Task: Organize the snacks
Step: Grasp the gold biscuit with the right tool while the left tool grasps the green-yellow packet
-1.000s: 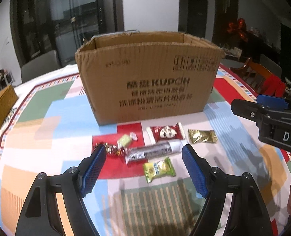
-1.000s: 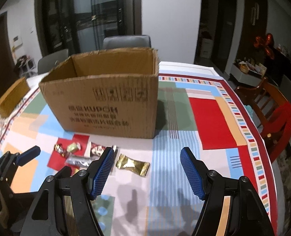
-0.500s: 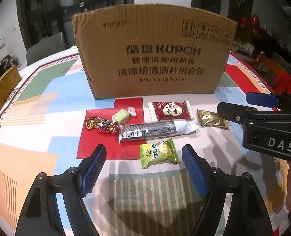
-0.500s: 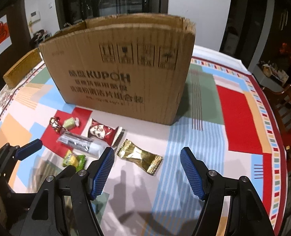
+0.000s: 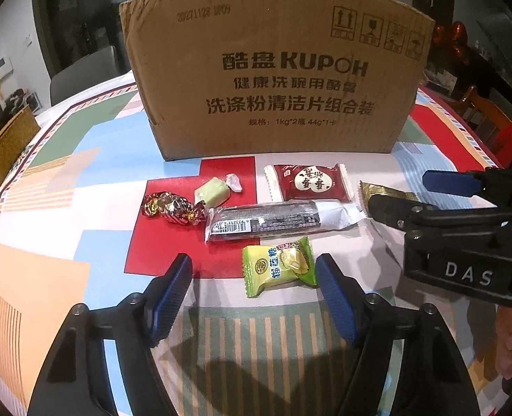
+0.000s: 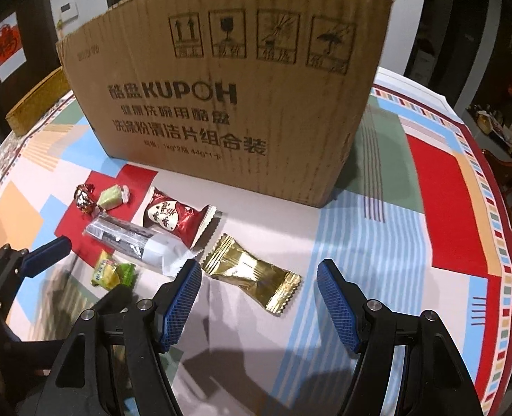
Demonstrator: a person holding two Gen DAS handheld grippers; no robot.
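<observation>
Landmark: the cardboard box [image 5: 276, 69] stands on the table [image 5: 48, 242], printed side toward both cameras; its opening is out of sight from this low angle.
Snacks: six wrapped pieces lie on the table just in front of the cardboard box, none yet inside as far as can be judged.
Green durian candy [image 5: 278, 266]: farthest out from the cardboard box, between the tips of the left hand-held gripper [image 5: 254, 293].
Long dark bar [image 5: 280, 220]: just behind the green candy, lying crosswise.
Red pastry packet [image 5: 309, 182]: between the bar and the cardboard box.
Pale green sweet [image 5: 212, 190] and foil-wrapped chocolate [image 5: 171, 208]: left of the bar, on the red patch of the cloth.
Gold sachet [image 6: 252, 272]: off the box's right front corner, between the tips of the right hand-held gripper [image 6: 259, 294].
Left hand-held gripper: spread wide, empty.
Right hand-held gripper: spread wide, empty.
Just changed: over the last second both cameras have dropped and closed in; the box rim has left the view and each snack now sits larger between the pads.
Meaning: approach looks nearly finished, so two pickups seem imminent, though whether the tips already touch the table is hard to tell.
</observation>
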